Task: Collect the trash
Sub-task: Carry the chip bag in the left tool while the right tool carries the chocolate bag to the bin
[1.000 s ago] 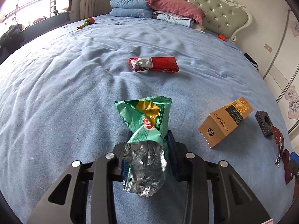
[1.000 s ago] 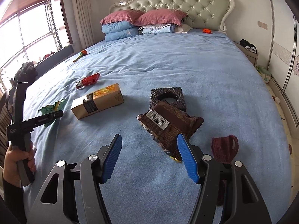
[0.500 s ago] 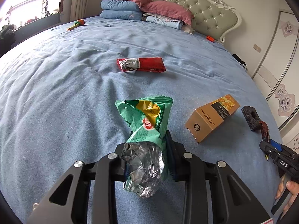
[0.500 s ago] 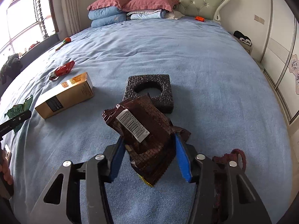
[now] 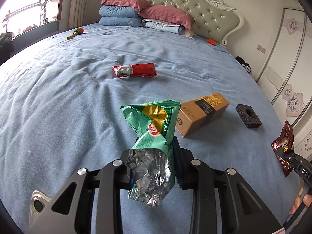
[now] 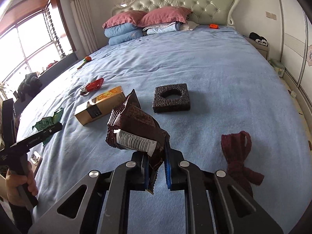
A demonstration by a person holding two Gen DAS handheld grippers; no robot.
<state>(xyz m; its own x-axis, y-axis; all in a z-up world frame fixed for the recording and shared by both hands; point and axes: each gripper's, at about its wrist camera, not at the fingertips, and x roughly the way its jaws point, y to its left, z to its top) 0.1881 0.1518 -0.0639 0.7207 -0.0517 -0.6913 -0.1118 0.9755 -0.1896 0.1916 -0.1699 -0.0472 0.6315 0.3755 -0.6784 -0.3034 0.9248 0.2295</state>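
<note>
My left gripper [image 5: 154, 148] is shut on a crumpled green snack bag [image 5: 154, 120] and holds it above the blue bed [image 5: 58, 107]. The bag's foil end hangs toward the camera. My right gripper [image 6: 157, 150] has its jaws closing on a dark brown wrapper [image 6: 136, 124] with a barcode label. The blue pads press on it, and it is lifted off the cover. In the left wrist view the brown wrapper [image 5: 282, 142] shows at the right edge. In the right wrist view the green bag [image 6: 48, 122] shows at the far left.
On the bed lie a red wrapper [image 5: 134, 70], a tan carton [image 5: 202, 113] and a black foam block with a hole [image 6: 171, 98]. A dark red cloth strip [image 6: 237, 156] lies right of my right gripper. Pillows [image 5: 136, 9] and a headboard stand at the far end.
My right gripper went from open around the brown wrapper to shut on it and lifted it off the bed. My left gripper kept its grip on the green bag and shifted sideways.
</note>
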